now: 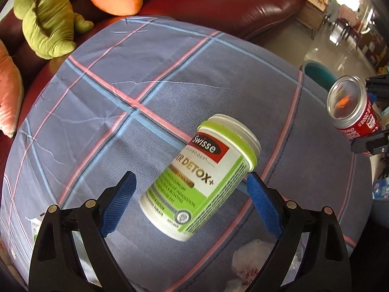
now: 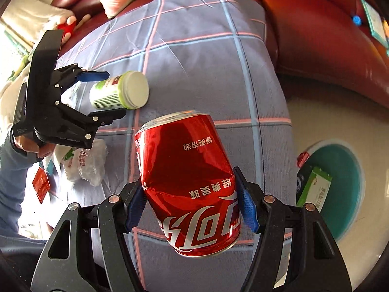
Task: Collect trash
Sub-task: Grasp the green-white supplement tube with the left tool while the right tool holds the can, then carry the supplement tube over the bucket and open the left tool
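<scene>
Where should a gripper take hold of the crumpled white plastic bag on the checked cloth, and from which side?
Pinch the white plastic bag at its raised, crumpled top, coming straight down from above. It lies slumped and soft on the checked cloth, so it probably offers no firm side, but the upstanding folds should fit between two pads.
</scene>
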A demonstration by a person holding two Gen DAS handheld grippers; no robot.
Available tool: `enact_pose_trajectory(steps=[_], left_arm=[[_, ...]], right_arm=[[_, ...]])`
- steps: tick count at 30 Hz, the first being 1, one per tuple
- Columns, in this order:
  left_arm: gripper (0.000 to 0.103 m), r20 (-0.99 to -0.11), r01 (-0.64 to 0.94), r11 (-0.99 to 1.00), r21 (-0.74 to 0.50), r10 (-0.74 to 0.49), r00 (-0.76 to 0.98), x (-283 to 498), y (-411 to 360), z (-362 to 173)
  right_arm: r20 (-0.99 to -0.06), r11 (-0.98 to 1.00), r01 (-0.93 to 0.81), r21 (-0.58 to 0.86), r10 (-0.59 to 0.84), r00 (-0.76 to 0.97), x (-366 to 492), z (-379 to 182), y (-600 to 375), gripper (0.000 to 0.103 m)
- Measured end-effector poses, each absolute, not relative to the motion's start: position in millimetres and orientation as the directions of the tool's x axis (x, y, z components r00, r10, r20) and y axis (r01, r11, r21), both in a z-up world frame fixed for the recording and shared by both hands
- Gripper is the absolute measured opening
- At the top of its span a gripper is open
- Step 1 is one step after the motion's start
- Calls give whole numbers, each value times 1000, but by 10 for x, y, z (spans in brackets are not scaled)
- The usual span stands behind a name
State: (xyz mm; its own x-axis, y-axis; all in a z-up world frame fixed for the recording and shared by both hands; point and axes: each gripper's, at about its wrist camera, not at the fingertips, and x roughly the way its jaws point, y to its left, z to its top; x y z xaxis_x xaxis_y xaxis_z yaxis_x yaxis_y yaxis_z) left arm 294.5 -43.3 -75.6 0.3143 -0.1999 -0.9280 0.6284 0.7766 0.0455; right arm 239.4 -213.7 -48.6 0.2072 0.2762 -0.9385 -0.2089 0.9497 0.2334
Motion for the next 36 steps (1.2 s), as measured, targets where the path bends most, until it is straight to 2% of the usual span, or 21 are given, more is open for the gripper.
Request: enact_pose_trajectory(steps=[1,4,8,11,20,30,36], left_arm=[[92,-928,635,771,46,-201,312,2951,-455,-767],[81,-932,650,759,51,-197,303,2962,-519,-791],[57,-934,639,768,51,-190,303,2965,-558,-810],[55,-925,615,785,78,-173,339,2918,-575,-788],[51,-911,548,835,48,-188,367,2724,-672,-570],[51,-887,516,855,-54,-278,369,2381,-926,-317],[51,-876,568,821,-62,-317,363,2185,-1346,-187]], right_arm=[[-938,950,-203,236,278,208,2398,-497,-2150,63],[-933,949,-187,254,291,211,2390,-517,-2192,63],[-928,948,-169,271,304,214,2369,-540,-2252,63],[-924,948,-148,283,310,225,2338,-544,-2322,63],[-897,937,-92,338,350,269,2168,-485,-2580,63],[-849,912,-30,409,392,354,1903,-316,-2955,63],[-816,898,38,438,380,436,1743,-182,-3411,63]])
